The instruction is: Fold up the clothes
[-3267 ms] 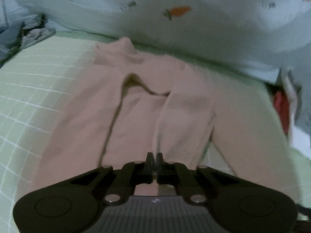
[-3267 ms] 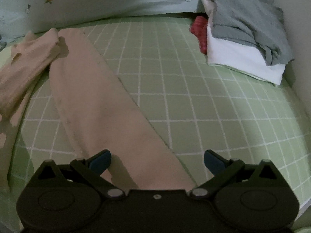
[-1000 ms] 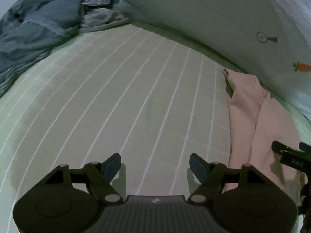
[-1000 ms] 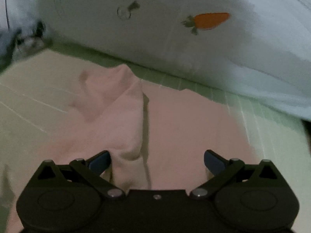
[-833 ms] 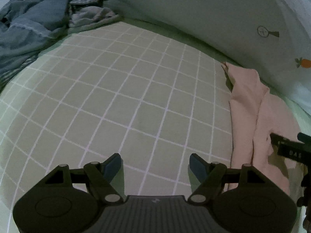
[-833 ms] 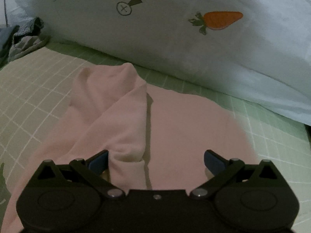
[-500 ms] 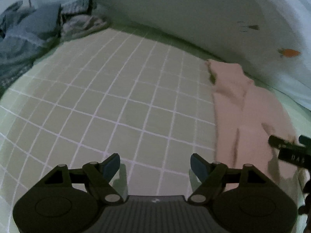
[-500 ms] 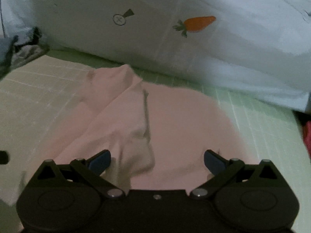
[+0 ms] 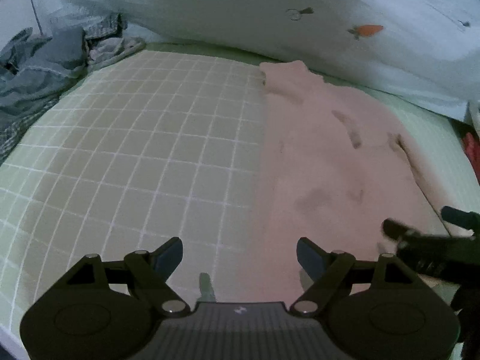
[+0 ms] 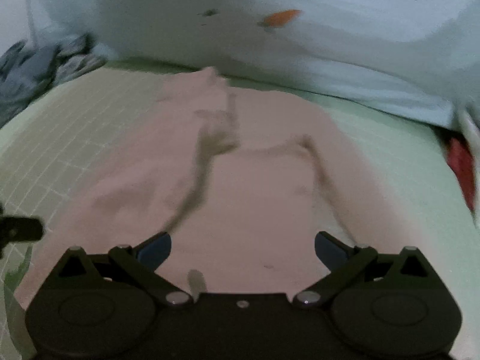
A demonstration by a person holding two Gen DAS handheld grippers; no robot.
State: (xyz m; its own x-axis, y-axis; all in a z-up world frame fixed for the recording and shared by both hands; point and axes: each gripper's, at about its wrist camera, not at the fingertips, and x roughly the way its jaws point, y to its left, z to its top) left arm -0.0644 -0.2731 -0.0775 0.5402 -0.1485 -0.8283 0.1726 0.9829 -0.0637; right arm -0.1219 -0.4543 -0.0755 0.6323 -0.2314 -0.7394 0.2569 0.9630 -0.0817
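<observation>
Far left, at the bed's edge: a rumpled heap of grey-blue clothes, also dimly seen in the right wrist view.

Pale green bedsheet with a white grid pattern covers the mattress; bare over the left half in the left wrist view.

Left gripper: jaws spread wide, nothing between them. It straddles the boundary, left finger over bare sheet, right finger over the garment's left edge.

Pink soft-knit garment lies spread flat on the sheet, right of centre, its narrow top end near the bedding behind. Creases and a folded layer run down its length.

Right gripper: jaws also spread wide, empty, directly over the garment's near end. Its black body shows at the lower right of the left wrist view.

Behind: light blue bedding printed with orange carrots, bunched along the far side.

Far right: a red fabric item, blurred.
</observation>
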